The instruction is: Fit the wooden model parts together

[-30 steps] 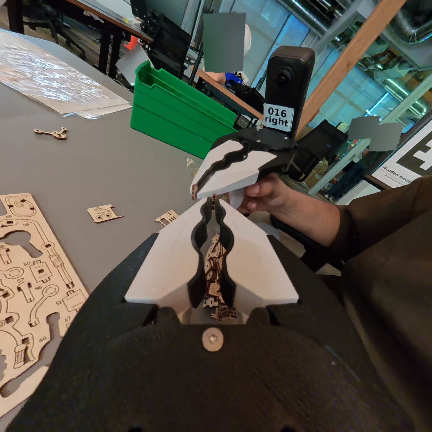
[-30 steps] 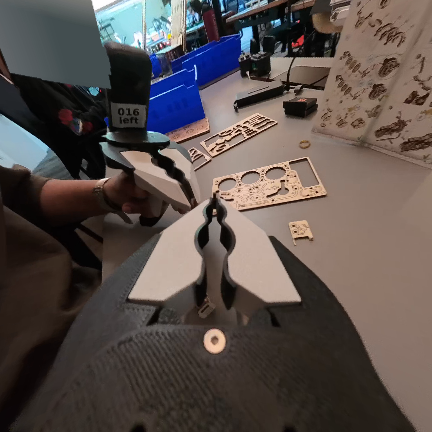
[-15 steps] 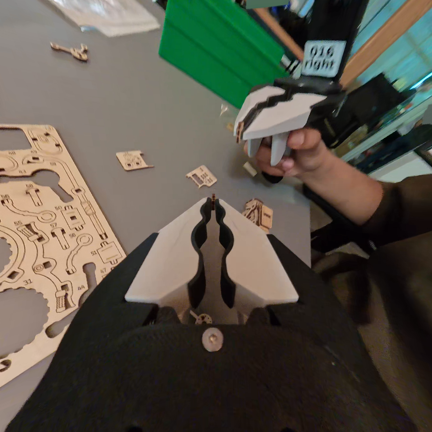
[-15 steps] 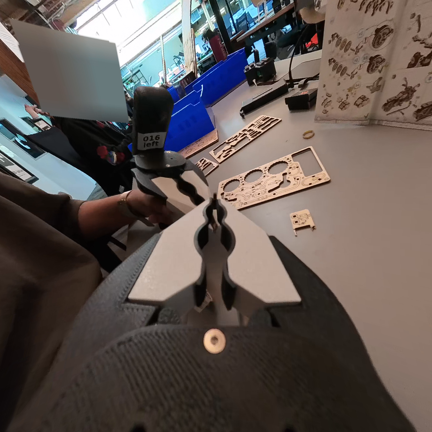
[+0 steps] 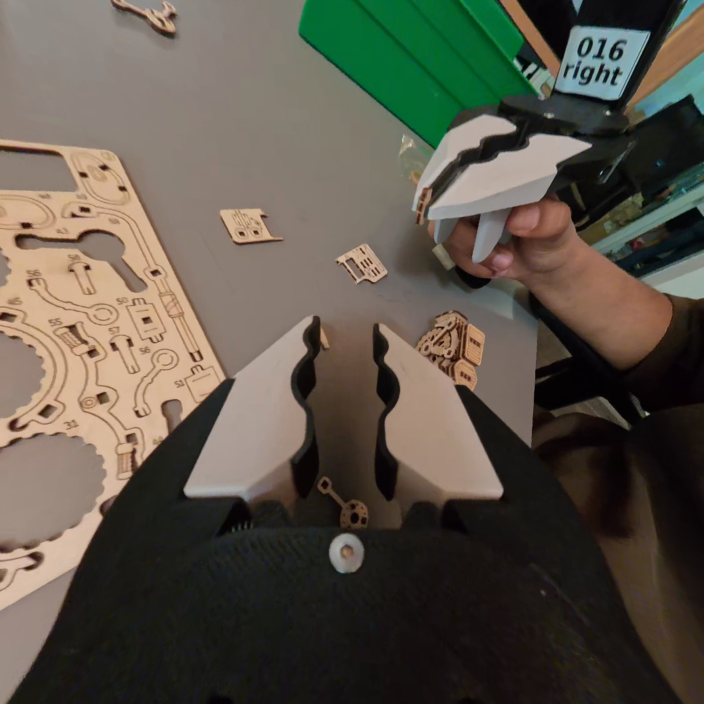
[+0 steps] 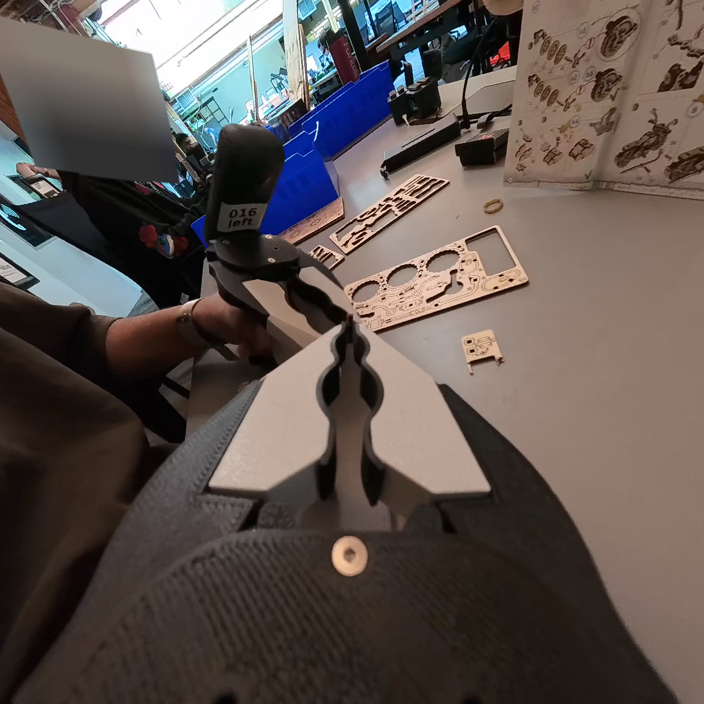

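My left gripper (image 5: pixel 346 330) is open over the grey table; a small tan sliver (image 5: pixel 324 339) sits at its left fingertip. A small key-shaped wooden part (image 5: pixel 344 503) lies on the table between the finger bases. The part-built wooden model (image 5: pixel 453 350) lies on the table just right of the right finger. My right gripper (image 6: pixel 348 324) is shut on a thin wooden part (image 5: pixel 423 204), held in the air; it also shows in the left wrist view (image 5: pixel 424 207), up and to the right. The left gripper's fingers (image 6: pixel 304 293) show just behind it.
A cut-out wooden sheet (image 5: pixel 76 343) lies at left, also in the right wrist view (image 6: pixel 438 289). Two loose flat parts (image 5: pixel 249 226) (image 5: pixel 362 264) lie ahead. A green bin (image 5: pixel 400 57), blue bins (image 6: pixel 304 183) and an instruction sheet (image 6: pixel 609 95) stand farther back. The tips of one gripper are about 6 cm away from the tips of the other.
My left gripper has tipped down toward the table, left the wooden model lying there, and its jaws have opened. The right gripper stays shut on its thin part.
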Tool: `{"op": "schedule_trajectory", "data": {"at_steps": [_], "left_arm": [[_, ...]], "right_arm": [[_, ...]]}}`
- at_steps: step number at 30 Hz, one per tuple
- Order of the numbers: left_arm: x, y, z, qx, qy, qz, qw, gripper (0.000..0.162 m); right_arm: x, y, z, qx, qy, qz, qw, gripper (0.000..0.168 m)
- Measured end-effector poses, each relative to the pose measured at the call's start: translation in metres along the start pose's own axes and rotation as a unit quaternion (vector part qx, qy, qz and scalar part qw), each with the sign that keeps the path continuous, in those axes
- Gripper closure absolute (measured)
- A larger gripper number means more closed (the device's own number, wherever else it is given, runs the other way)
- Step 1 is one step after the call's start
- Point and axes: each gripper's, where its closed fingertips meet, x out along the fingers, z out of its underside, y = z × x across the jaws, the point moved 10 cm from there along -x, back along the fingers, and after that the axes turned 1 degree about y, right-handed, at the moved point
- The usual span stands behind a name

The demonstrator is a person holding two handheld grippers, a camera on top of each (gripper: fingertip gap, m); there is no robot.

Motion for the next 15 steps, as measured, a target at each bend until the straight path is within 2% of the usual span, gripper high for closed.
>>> {"op": "schedule_trajectory", "data": {"at_steps": [1, 3, 6, 10, 13, 15], "left_arm": [[-0.002, -0.001, -0.001, 0.0, 0.009, -0.001, 1.0, 0.137], [-0.007, -0.003, -0.004, 0.003, 0.032, 0.013, 0.999, 0.138], [-0.012, 0.001, -0.007, -0.012, 0.065, 0.081, 0.995, 0.145], [-0.015, 0.004, -0.008, -0.06, 0.091, 0.15, 0.983, 0.153], [-0.016, 0.003, -0.008, -0.084, 0.099, 0.172, 0.976, 0.162], [-0.016, 0.004, -0.008, -0.094, 0.099, 0.185, 0.973, 0.162]], "right_arm": [[0.0, 0.0, 0.0, 0.0, 0.001, -0.001, 1.0, 0.167], [0.001, -0.001, 0.0, -0.002, -0.001, -0.007, 1.0, 0.167], [0.006, -0.008, 0.003, -0.031, -0.02, -0.018, 0.999, 0.167], [0.013, -0.021, 0.007, -0.118, -0.053, 0.008, 0.992, 0.167], [0.016, -0.03, 0.008, -0.188, -0.06, 0.034, 0.98, 0.167], [0.016, -0.034, 0.009, -0.24, -0.065, 0.06, 0.967, 0.167]]}}
